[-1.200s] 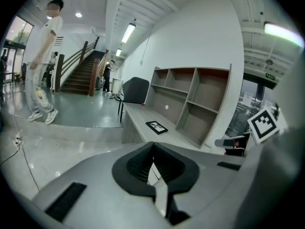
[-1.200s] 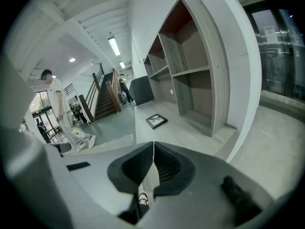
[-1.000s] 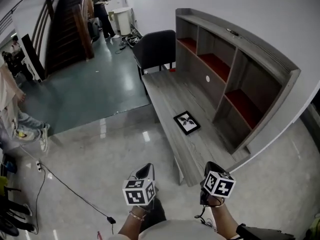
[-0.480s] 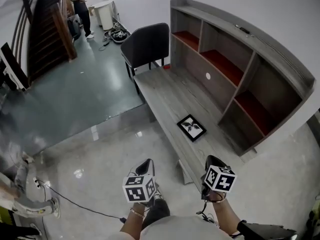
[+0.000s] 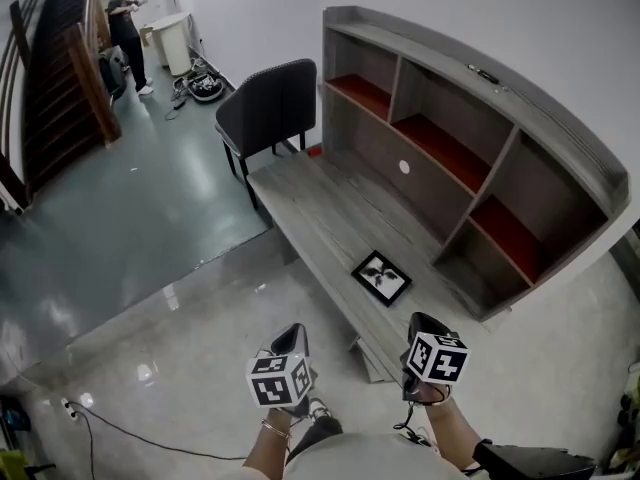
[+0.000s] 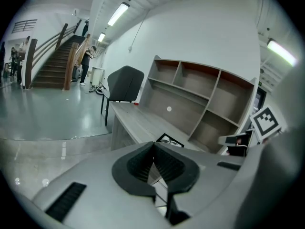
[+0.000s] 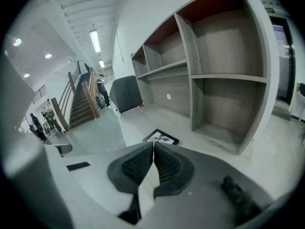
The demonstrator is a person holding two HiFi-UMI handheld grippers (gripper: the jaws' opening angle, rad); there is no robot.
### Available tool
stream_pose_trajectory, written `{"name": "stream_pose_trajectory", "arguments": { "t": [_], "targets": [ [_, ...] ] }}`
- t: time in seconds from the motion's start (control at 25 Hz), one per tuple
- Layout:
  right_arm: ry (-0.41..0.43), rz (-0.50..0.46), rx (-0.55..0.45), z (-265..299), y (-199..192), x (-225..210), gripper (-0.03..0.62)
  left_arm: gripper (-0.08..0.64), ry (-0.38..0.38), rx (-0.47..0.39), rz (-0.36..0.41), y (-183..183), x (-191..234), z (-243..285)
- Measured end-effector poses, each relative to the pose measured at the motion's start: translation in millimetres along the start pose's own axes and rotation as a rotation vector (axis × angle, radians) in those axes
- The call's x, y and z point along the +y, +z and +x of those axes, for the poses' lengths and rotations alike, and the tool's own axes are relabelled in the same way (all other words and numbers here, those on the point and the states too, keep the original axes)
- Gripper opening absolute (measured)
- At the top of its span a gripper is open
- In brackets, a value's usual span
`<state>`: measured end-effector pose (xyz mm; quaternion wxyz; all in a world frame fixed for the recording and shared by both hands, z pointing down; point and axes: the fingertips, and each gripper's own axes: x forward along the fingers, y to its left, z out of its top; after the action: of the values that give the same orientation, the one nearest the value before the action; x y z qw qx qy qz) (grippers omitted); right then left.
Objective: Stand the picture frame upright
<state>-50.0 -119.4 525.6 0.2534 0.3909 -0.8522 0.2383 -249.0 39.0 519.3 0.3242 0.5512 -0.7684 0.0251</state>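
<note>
- Both claws we hold are closed on nothing: the left gripper and the right gripper each have jaws meeting tip to tip.
- We see the picture frame lying flat, face up, on the grey desk, near its front edge, below the shelf unit.
- Both grippers hang short of the desk, apart from the frame.
- One dark chair stands at the desk's far end.

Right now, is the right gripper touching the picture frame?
Apart. The head view shows bare desk between the right gripper and the picture frame.
</note>
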Motion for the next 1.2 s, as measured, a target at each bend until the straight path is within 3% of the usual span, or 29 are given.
{"name": "stream_pose_trajectory", "arguments": {
  "t": [0.32,0.56,1.0,1.2],
  "targets": [
    [-0.074,0.043,0.013,16,-1,-3,0.032,0.014,-0.081,0.040,0.048,23,8,43],
    [-0.122,0.065,0.027,22,1,-28,0.032,0.014,-0.134,0.116,0.083,13,-13,76],
    [-0.061,0.024,0.053,77,40,-51,0.032,0.014,-0.121,0.143,0.125,39,-40,124],
    [-0.050,0.031,0.097,94,38,-61,0.032,0.014,-0.108,0.169,0.118,37,-44,142]
  ]
}}
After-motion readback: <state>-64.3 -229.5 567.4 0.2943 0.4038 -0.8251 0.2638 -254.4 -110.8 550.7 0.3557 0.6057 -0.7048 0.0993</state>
